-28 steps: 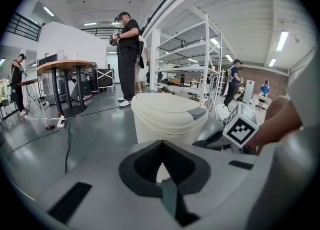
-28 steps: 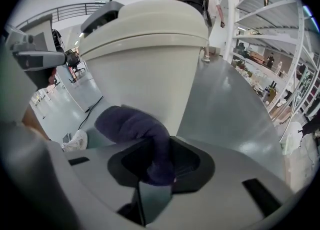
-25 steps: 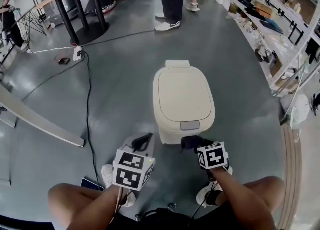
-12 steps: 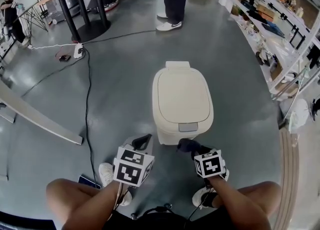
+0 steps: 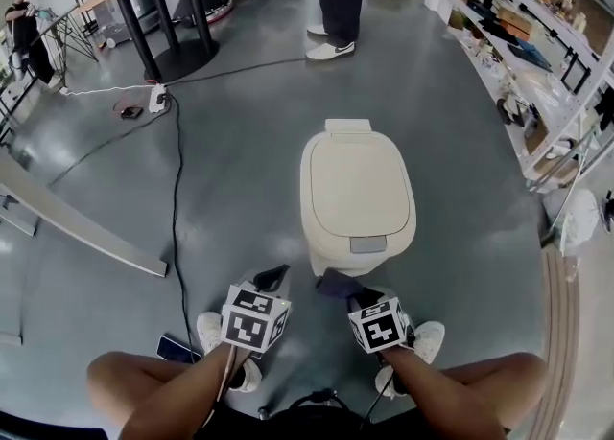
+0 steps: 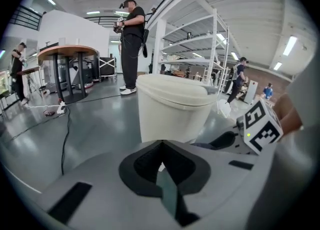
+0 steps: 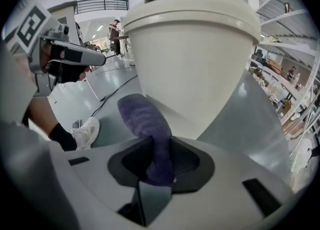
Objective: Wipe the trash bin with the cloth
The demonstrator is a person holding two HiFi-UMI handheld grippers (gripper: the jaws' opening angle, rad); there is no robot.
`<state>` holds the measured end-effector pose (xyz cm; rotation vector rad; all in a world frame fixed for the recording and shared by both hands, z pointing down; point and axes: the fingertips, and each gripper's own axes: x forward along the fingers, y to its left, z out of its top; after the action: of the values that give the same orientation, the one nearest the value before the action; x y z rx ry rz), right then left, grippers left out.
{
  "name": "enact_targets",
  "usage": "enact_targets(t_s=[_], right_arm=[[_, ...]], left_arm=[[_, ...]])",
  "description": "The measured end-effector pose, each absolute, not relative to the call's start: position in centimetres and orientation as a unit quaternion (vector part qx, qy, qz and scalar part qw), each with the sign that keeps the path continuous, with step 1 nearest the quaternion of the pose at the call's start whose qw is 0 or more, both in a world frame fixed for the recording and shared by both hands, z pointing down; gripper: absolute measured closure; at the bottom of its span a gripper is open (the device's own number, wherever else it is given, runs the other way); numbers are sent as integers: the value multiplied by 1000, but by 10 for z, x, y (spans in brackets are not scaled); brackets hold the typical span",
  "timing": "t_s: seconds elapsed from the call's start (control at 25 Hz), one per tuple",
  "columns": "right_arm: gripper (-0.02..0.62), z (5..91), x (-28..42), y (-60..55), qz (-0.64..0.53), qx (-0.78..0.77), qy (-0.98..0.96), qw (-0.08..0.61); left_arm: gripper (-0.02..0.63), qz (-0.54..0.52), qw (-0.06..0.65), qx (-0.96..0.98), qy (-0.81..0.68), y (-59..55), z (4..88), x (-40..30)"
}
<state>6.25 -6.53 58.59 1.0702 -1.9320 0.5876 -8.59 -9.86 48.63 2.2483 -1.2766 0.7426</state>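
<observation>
Purple cloth (image 7: 146, 121) is pinched in the closed jaws of the right gripper (image 5: 347, 290), its free end bunched and standing up just in front of the cream trash bin (image 7: 195, 63). The bin stands on the grey floor (image 5: 240, 141) straight ahead of the person, with its lid (image 5: 355, 179) down. The cloth sits low, near the bin's front wall. It looks just short of touching, though neither view settles that. The left gripper (image 5: 271, 278) hangs beside it, off the bin's front left corner, jaws together with nothing between them.

As a judgement, the cloth is picked up and brought to the bin, so the fetching is done. The wiping itself seems barely begun, if at all: the front wall, the sides and the lid all appear left to do
</observation>
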Motion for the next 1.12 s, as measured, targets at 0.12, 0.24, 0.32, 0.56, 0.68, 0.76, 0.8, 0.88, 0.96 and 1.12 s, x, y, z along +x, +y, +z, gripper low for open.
enact_targets(t_s=[0.12,0.24,0.32,0.56,0.68,0.76,0.8,0.88,0.96,1.12], right_arm=[[492,593,46,-68,235,425,-776,402],[492,594,31,-72,232,426,-782,391],[492,598,23,-76,236,431,-782,383],[492,623,2,-84,259,441,-772,378],[492,637,0,-83,270,448,-763,379],[492,642,0,-90,274,455,-761,373],[492,644,0,-93,277,459,-759,370],[492,647,0,-97,281,463,-756,367],[492,649,-1,-97,279,464,-758,365],[492,649,0,-96,267,468,-762,360]], left_arm=[[609,257,220,810,-479,-103,498,-87],[609,253,217,803,-494,-105,509,-90],[609,240,233,792,-511,-105,517,-95],[608,216,271,756,-555,-101,551,-113],[607,223,268,753,-558,-93,568,-112],[608,221,253,760,-556,-94,574,-106],[607,218,244,766,-553,-96,576,-102],[609,221,230,777,-543,-96,582,-91],[607,231,223,783,-532,-91,589,-83],[608,221,253,774,-537,-84,597,-84]])
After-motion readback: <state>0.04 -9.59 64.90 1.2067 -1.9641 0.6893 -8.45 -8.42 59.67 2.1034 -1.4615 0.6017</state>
